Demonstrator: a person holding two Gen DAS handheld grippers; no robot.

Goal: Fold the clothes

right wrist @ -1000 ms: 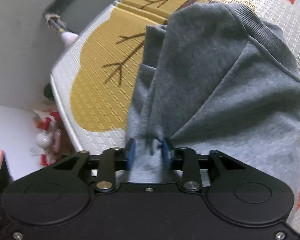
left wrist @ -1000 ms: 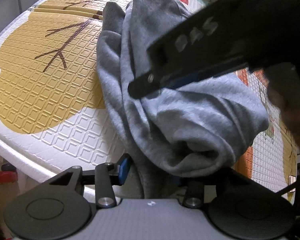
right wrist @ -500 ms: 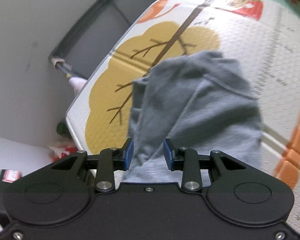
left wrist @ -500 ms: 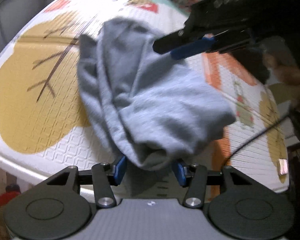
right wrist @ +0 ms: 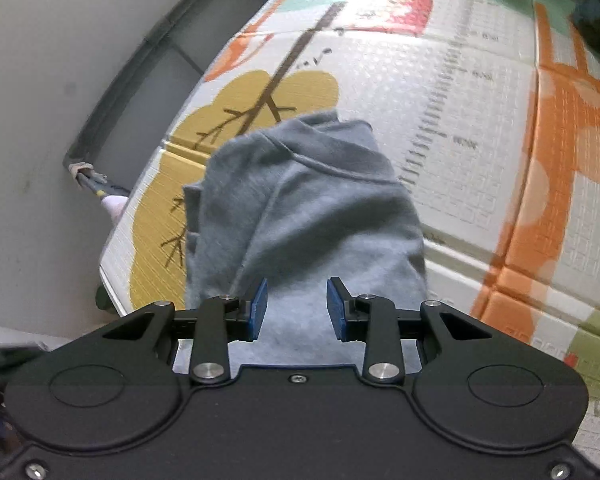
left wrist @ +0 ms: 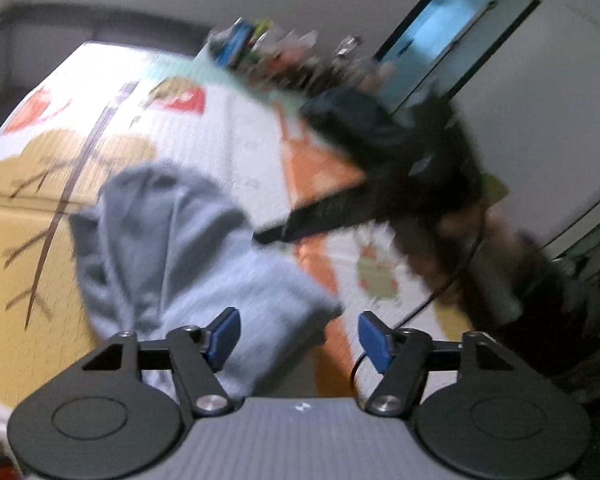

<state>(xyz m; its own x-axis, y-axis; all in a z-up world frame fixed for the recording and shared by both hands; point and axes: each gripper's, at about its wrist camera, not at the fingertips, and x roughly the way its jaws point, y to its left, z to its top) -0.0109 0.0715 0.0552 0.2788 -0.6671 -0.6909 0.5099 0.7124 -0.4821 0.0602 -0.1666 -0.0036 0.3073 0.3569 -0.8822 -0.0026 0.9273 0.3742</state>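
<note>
A grey sweatshirt (left wrist: 172, 248) lies bundled on the patterned play mat (left wrist: 28, 208), over the yellow tree print. My left gripper (left wrist: 296, 336) hangs above its near end with the jaws opening wide. The blue pads do not press the cloth, which lies below them. In the right wrist view the same sweatshirt (right wrist: 308, 208) lies on the mat (right wrist: 460, 100) beneath my right gripper (right wrist: 298, 308). That gripper's pads stand apart and grip nothing. The right gripper (left wrist: 376, 196) also shows blurred in the left wrist view, held by a hand above the sweatshirt's right side.
Assorted clutter (left wrist: 284, 60) lines the mat's far edge, below a dark-framed opening (left wrist: 452, 20). A grey rail (right wrist: 120, 92) and wall run along the mat's left edge (right wrist: 112, 248). A thin black cable (left wrist: 440, 292) trails from the right gripper.
My left gripper has risen and its jaws have spread off the cloth end they enclosed. My right gripper has lifted away from the sweatshirt, which now lies lower and smaller in both views.
</note>
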